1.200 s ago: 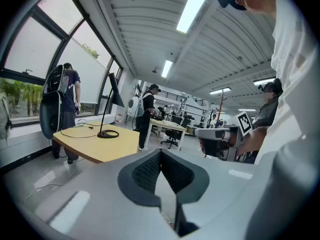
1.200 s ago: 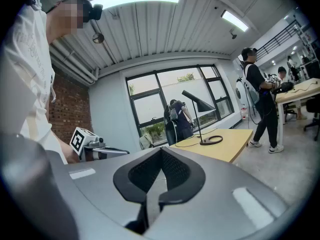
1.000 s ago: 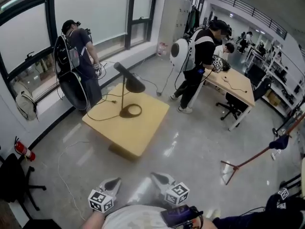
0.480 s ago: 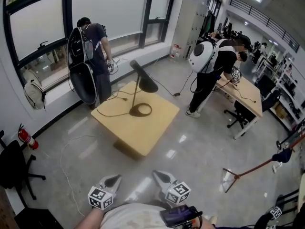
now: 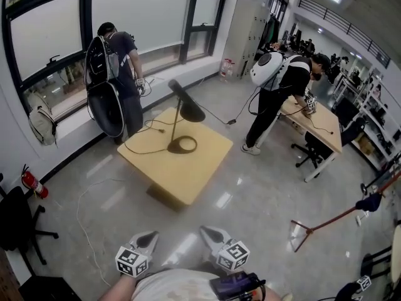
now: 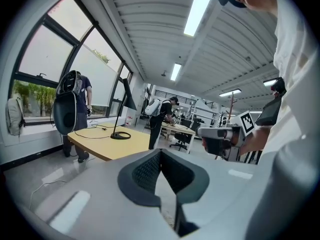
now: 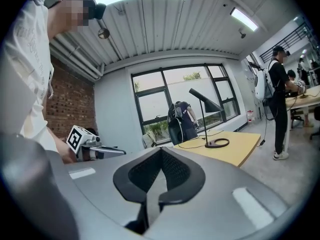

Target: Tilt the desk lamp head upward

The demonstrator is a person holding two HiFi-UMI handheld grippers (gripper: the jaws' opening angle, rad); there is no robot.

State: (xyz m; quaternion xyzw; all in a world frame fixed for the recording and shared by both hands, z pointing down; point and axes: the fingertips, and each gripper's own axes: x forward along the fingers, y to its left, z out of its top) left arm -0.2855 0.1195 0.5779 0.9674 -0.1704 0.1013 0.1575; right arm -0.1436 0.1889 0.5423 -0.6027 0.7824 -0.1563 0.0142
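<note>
Head view: the desk lamp [image 5: 177,123] stands on a square wooden table [image 5: 188,174] at the upper middle of the frame, well apart from both grippers at the bottom edge. Its stem rises upright from a ring base. Its long, flat head [image 5: 186,103] slants from upper left down to lower right. The left gripper [image 5: 149,236] and right gripper [image 5: 210,232] point up-frame toward the table, with bare floor between them and it. The lamp lies roughly on the line between the two, so neither hand looks clearly nearer. Reaching the head calls for an approach across that floor first.

Left gripper view: the jaws of the left gripper [image 6: 159,156] are pressed together at lower centre, with nothing between them and nothing touching them. The lamp [image 6: 119,115] appears small at middle left, on the table [image 6: 107,145], far beyond the jaw tips. Its head tips downward toward the right of the frame. The right gripper [image 6: 204,133] shows at middle right, level and also empty.

Right gripper view: the right gripper's jaws are likewise closed flat on each other at lower centre, holding nothing. The lamp [image 7: 205,120] stands right of centre on the far table [image 7: 235,146], its head [image 7: 206,99] sloping down to the right, well beyond reach. The left gripper [image 7: 120,152] sits at middle left.
</note>
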